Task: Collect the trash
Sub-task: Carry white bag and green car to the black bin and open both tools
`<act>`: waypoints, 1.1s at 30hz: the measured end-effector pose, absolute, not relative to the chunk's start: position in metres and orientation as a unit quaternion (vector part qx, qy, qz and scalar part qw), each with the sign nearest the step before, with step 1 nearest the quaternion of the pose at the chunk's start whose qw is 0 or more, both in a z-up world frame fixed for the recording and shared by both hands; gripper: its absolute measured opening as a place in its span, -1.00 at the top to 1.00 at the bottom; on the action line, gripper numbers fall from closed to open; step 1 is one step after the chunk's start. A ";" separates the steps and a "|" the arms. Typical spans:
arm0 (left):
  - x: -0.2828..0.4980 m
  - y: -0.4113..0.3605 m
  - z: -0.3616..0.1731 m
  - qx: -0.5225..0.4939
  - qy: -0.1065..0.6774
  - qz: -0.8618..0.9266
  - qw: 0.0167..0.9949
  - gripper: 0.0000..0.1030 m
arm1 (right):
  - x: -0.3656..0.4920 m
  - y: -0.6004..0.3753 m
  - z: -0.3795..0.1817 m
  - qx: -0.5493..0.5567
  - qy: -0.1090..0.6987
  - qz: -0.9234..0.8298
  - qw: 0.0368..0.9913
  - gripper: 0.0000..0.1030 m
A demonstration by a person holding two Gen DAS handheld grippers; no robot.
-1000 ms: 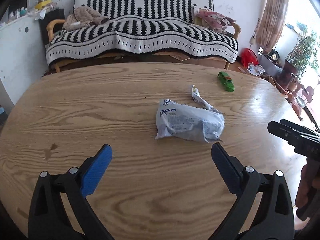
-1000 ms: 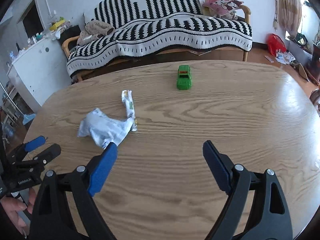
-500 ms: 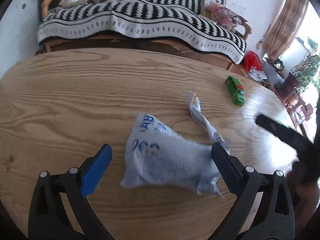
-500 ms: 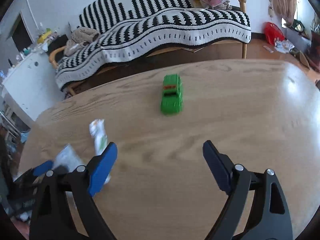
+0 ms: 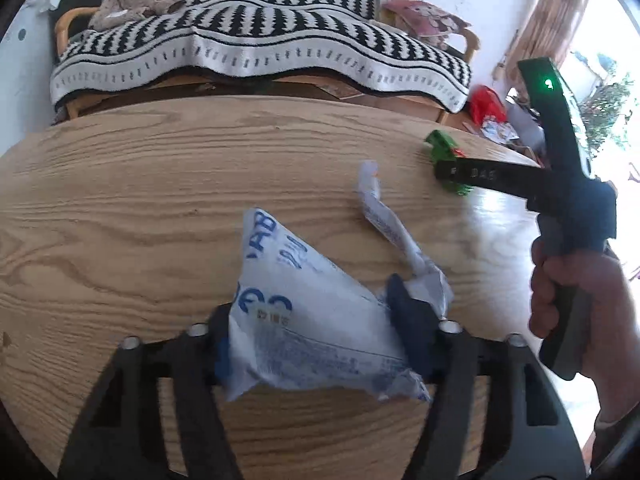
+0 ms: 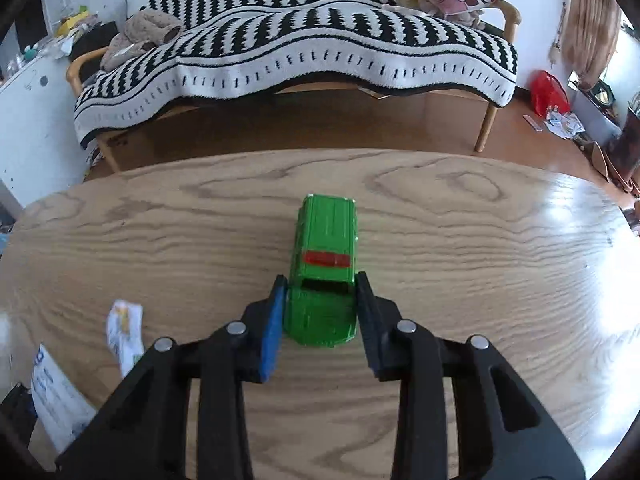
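Observation:
My left gripper (image 5: pixel 316 332) is shut on a crumpled white plastic bag with blue print (image 5: pixel 304 312) on the wooden table (image 5: pixel 120 208). A thin twisted white wrapper (image 5: pixel 380 216) lies just beyond the bag; it also shows in the right wrist view (image 6: pixel 126 334). My right gripper (image 6: pixel 320 316) is shut on the rear of a green toy car (image 6: pixel 326 264), which stands on the table (image 6: pixel 500 280). In the left wrist view the right gripper's body (image 5: pixel 560 184) covers part of the car (image 5: pixel 444 150). The bag's edge shows in the right wrist view (image 6: pixel 56 404).
A sofa with a black-and-white striped blanket (image 6: pixel 304 48) stands beyond the table's far edge. A white cabinet (image 6: pixel 24 120) is at the left. A red bag (image 6: pixel 550 92) and clutter lie on the floor at the right.
Both grippers moved forward and closed. The left one closed on the plastic bag. The right one reached the green car and closed on it.

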State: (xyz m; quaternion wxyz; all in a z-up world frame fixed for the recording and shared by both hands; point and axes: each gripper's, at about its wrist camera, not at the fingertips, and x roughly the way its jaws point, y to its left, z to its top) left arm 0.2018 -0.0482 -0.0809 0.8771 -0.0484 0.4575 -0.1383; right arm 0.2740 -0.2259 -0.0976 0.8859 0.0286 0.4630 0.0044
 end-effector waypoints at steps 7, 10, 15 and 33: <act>0.184 -0.049 -0.065 -0.022 0.453 -0.135 0.881 0.57 | 0.220 -0.242 -0.080 0.062 0.451 0.007 0.890 0.34; 0.175 -0.043 -0.051 -0.025 0.442 -0.133 0.887 0.58 | 0.184 -0.248 -0.063 0.063 0.438 0.008 0.897 0.34; 0.161 -0.036 -0.028 -0.034 0.426 -0.124 0.896 0.58 | 0.115 -0.263 -0.035 0.071 0.422 0.011 0.904 0.34; 0.029 -0.202 0.027 0.018 0.391 -0.226 0.892 0.58 | -0.124 -0.435 0.018 0.127 0.388 -0.114 0.906 0.34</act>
